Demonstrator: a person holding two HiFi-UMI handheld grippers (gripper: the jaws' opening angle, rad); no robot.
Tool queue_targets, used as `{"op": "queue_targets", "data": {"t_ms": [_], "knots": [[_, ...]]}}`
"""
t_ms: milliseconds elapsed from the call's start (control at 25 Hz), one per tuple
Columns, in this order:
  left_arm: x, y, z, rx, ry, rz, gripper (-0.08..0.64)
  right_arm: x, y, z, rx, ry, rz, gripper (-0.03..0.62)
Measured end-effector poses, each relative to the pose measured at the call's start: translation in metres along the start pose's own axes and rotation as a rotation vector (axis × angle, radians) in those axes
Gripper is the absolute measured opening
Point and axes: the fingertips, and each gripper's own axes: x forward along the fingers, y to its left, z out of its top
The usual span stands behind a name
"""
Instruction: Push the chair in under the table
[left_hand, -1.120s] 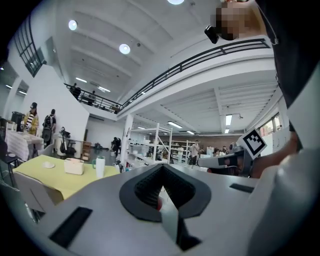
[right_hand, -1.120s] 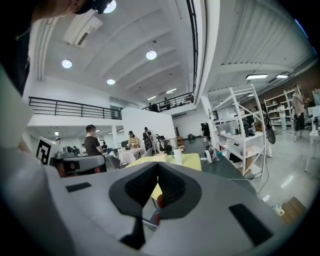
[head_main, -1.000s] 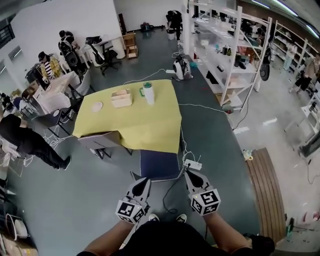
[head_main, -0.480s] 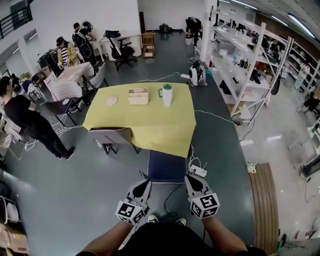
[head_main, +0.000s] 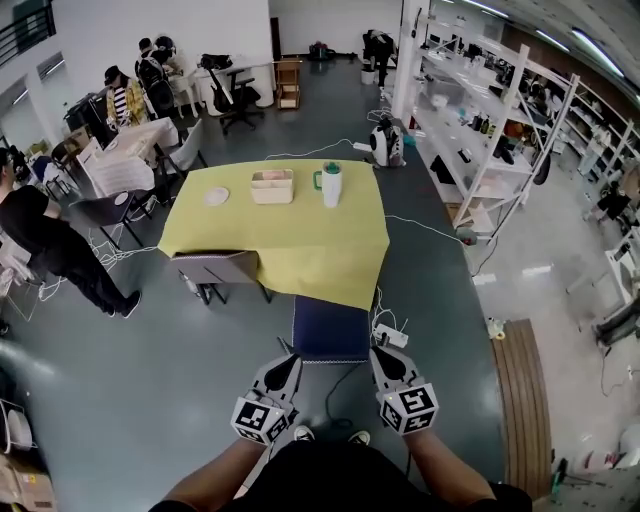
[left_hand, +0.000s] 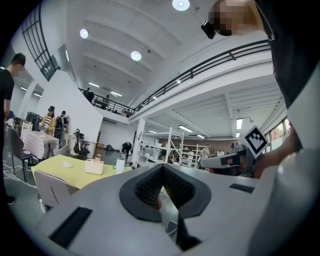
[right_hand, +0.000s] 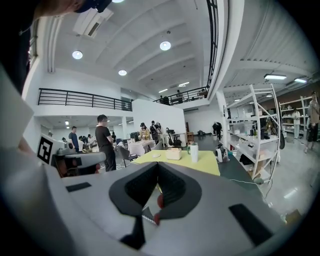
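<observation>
Both your tools are closed, pads together, with nothing between them. Your left gripper (head_main: 291, 362) and right gripper (head_main: 381, 356) point forward side by side, one at each rear corner of the chair (head_main: 330, 326). The head view does not settle whether the tips actually press on the chair's back. Each gripper's own view shows the same closed, empty jaws: left gripper (left_hand: 161, 188), right gripper (right_hand: 157, 193).

The chair, with its dark blue seat, stands straight ahead of you. Its front edge sits at the hanging edge of the yellow cloth on the table (head_main: 300, 255), and most of the seat is out in the open.

On the table, toward its far end, stand a small plate (head_main: 216, 196), a pale box (head_main: 272, 186) and a white jug with a green lid (head_main: 330, 185). A grey chair (head_main: 216, 268) is drawn up at the table's left side. A white power strip (head_main: 390, 335) with trailing cables lies on the floor just to the right of the blue chair, near your right gripper. A person in black (head_main: 45, 250) leans over well off to the left, and shelving (head_main: 470, 120) lines the right.
</observation>
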Motion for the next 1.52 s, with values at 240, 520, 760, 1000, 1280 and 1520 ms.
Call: {"op": "queue_targets", "data": {"t_ms": [240, 520, 760, 1000, 1280, 1520], "knots": [[-0.012, 0.009, -0.008, -0.014, 0.014, -0.03, 0.006, 0.002, 0.012, -0.009, -0.007, 0.026, -0.033, 0.014], [-0.021, 0.015, -0.02, -0.027, 0.068, -0.069, 0.006, 0.0, 0.028, -0.022, 0.02, 0.058, -0.07, 0.014], [-0.016, 0.014, -0.024, -0.02, 0.081, -0.065, 0.006, 0.001, 0.026, -0.03, 0.025, 0.08, -0.053, 0.014], [-0.013, 0.009, -0.029, -0.02, 0.084, -0.032, 0.006, 0.003, 0.014, -0.035, 0.017, 0.087, -0.031, 0.014], [-0.009, 0.004, -0.028, -0.01, 0.09, -0.021, 0.006, 0.006, 0.004, -0.037, 0.015, 0.099, -0.027, 0.014], [-0.013, 0.019, -0.032, -0.022, 0.092, -0.023, 0.006, 0.013, 0.01, -0.04, 0.009, 0.109, -0.044, 0.014]]}}
